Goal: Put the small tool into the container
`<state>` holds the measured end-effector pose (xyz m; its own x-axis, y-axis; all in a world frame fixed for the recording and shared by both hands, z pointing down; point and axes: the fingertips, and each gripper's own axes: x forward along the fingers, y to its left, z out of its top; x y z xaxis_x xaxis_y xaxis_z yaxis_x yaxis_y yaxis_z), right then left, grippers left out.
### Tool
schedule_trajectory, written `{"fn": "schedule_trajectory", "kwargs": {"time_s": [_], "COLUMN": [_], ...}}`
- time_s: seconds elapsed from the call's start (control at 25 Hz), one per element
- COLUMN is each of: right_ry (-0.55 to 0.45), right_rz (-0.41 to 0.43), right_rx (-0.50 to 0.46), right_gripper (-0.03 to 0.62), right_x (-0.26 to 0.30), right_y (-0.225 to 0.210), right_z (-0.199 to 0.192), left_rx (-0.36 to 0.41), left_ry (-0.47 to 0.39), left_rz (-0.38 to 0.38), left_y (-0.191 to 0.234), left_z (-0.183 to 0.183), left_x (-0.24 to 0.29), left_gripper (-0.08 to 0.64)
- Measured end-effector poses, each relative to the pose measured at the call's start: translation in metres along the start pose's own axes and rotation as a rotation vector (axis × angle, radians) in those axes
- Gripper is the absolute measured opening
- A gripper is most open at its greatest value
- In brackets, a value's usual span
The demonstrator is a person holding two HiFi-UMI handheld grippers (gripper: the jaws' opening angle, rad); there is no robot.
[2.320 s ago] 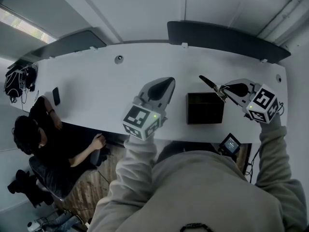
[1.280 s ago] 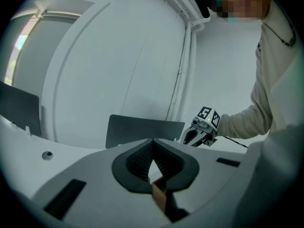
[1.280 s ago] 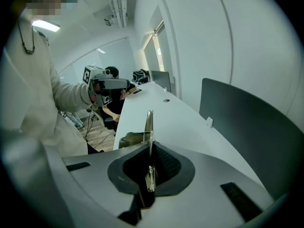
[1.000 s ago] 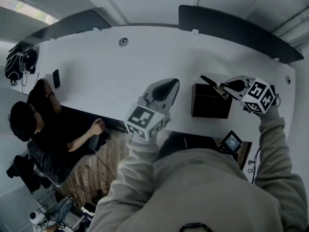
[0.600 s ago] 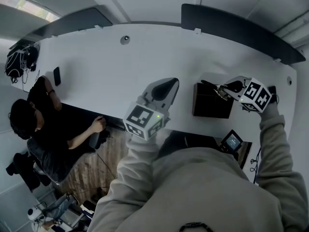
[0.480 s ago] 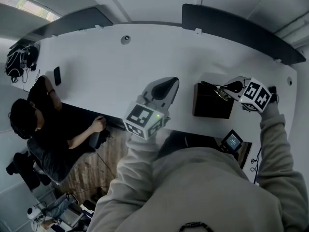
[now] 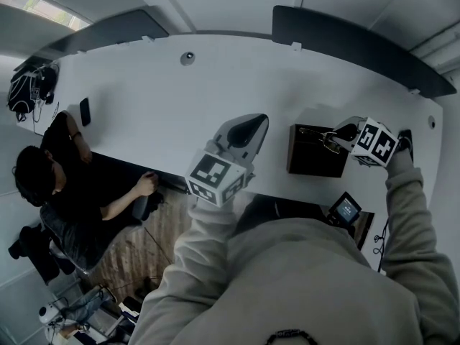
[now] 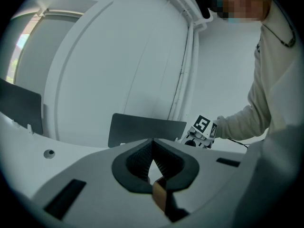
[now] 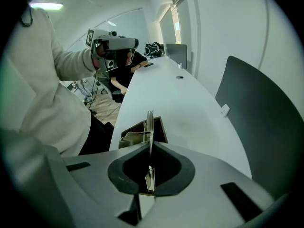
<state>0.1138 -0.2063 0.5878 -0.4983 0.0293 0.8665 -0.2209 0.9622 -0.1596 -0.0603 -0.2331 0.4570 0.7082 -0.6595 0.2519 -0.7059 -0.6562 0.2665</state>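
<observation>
The small tool (image 7: 310, 131) is a thin metal piece. It sticks out leftward from my right gripper (image 7: 335, 136), which is shut on it. The tool hangs over the open top of the dark box container (image 7: 315, 161), which stands near the table's front edge. In the right gripper view the tool (image 9: 149, 125) runs straight ahead from the jaws of my right gripper (image 9: 150, 148), its tip above the container (image 9: 137, 131). My left gripper (image 7: 251, 126) hovers left of the container, shut on nothing. The left gripper view shows my left gripper (image 8: 153, 147) with its pads meeting.
A white table (image 7: 180, 106) carries a dark phone (image 7: 84, 111) at far left and a round grommet (image 7: 187, 58). A person (image 7: 50, 192) sits at the left front edge. Dark partition panels (image 7: 352, 34) line the back. A small screen device (image 7: 346, 209) sits below the container.
My right gripper has moved down and left with the tool, whose tip now lies over the container's opening. The left gripper has hardly moved.
</observation>
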Motion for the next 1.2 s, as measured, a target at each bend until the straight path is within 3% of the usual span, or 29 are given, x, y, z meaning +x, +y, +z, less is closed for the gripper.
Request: {"fn": "schedule_trajectory", "kwargs": {"time_s": [0.56,1.2], "right_ry": [0.107,0.137], "right_rz": [0.001,-0.043], "right_rx": [-0.087,-0.123], "right_gripper": [0.021,0.021], "right_x": [0.017,0.033], "right_y": [0.003,-0.003], "right_z": [-0.003,-0.011], "left_rx": [-0.014,-0.025], "left_ry": [-0.008,0.012], "left_rz": [0.032,0.034], "left_y": [0.007,0.003], "left_z": [0.000,-0.013], "left_x": [-0.011,-0.012], "left_gripper": [0.002,0.002]}}
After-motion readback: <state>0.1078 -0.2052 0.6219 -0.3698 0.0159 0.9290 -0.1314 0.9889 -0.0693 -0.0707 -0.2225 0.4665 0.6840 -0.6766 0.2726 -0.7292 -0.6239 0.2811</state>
